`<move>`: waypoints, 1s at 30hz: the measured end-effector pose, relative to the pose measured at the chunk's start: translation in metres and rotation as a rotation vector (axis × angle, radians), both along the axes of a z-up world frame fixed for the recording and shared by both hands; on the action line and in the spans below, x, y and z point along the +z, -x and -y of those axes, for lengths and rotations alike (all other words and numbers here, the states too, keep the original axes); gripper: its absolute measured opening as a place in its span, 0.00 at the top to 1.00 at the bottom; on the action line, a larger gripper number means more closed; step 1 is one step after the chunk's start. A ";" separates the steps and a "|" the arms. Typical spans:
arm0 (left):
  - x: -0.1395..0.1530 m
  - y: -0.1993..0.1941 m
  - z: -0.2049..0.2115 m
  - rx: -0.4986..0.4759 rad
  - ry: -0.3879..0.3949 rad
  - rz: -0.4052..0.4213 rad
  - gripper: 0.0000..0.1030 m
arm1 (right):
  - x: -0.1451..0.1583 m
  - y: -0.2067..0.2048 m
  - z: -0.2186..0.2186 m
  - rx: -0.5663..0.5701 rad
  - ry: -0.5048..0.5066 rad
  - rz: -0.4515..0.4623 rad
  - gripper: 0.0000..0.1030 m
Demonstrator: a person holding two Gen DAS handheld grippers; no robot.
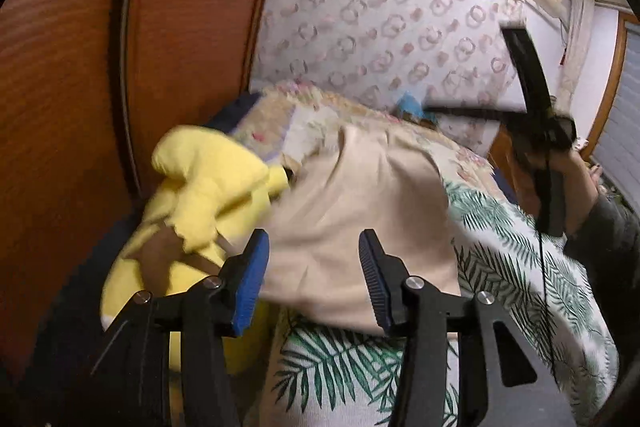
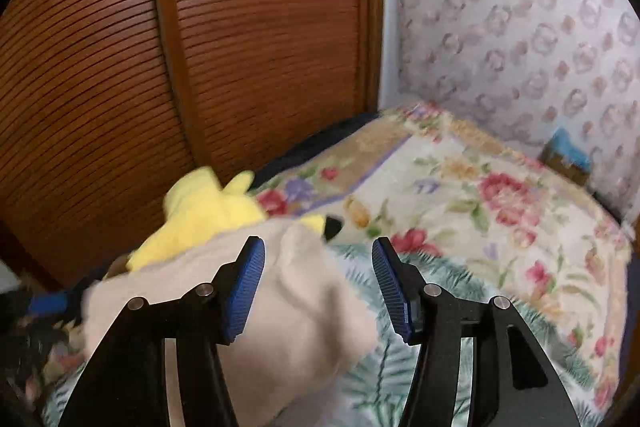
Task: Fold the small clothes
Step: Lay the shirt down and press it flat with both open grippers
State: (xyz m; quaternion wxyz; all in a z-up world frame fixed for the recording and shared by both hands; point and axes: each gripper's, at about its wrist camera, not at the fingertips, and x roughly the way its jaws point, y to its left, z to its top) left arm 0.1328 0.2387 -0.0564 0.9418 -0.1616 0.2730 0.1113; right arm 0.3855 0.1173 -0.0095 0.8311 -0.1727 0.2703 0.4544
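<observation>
beige cloth (image 1: 352, 211) lay rumpled on a palm-leaf sheet (image 1: 516, 239) spread over the bed, its near edge reaching toward 6 o'clock in the left wrist view. left gripper (image 1: 314, 279) hung just above it, its blue pads spread about halfway, gripping nothing. right gripper (image 2: 318, 287) also stood partly open and empty, the same cloth under its 9 o'clock pad and bare leaf print under the other. from the left view the right gripper showed at 3 o'clock, blurred, raised in a hand (image 1: 576, 183) with a dark sleeve. yellow plush toy (image 1: 208, 183) sat touching the cloth at 9 o'clock, beside a slatted wooden door (image 2: 240, 39). floral blanket (image 2: 500, 203) covered the bed toward 1 o'clock.
</observation>
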 end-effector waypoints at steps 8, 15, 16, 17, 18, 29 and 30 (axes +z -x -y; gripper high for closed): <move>-0.012 -0.047 0.014 -0.127 -0.037 -0.115 0.53 | -0.044 -0.051 -0.008 -0.095 0.095 -0.190 0.44; -0.036 -0.061 0.022 -0.188 -0.047 -0.221 0.22 | -0.055 -0.075 -0.009 -0.152 0.034 -0.327 0.38; -0.038 -0.062 0.023 -0.191 -0.047 -0.225 0.22 | -0.058 -0.073 -0.008 -0.157 0.032 -0.346 0.37; -0.039 -0.063 0.023 -0.195 -0.048 -0.230 0.22 | -0.060 -0.072 -0.006 -0.164 0.027 -0.363 0.36; -0.040 -0.065 0.024 -0.198 -0.049 -0.235 0.22 | -0.063 -0.069 -0.004 -0.165 0.020 -0.377 0.36; -0.046 -0.073 0.034 -0.209 -0.077 -0.299 0.20 | -0.056 -0.091 -0.006 -0.131 -0.111 -0.352 0.80; -0.047 -0.073 0.033 -0.208 -0.074 -0.300 0.20 | -0.052 -0.090 -0.009 -0.125 -0.115 -0.317 0.80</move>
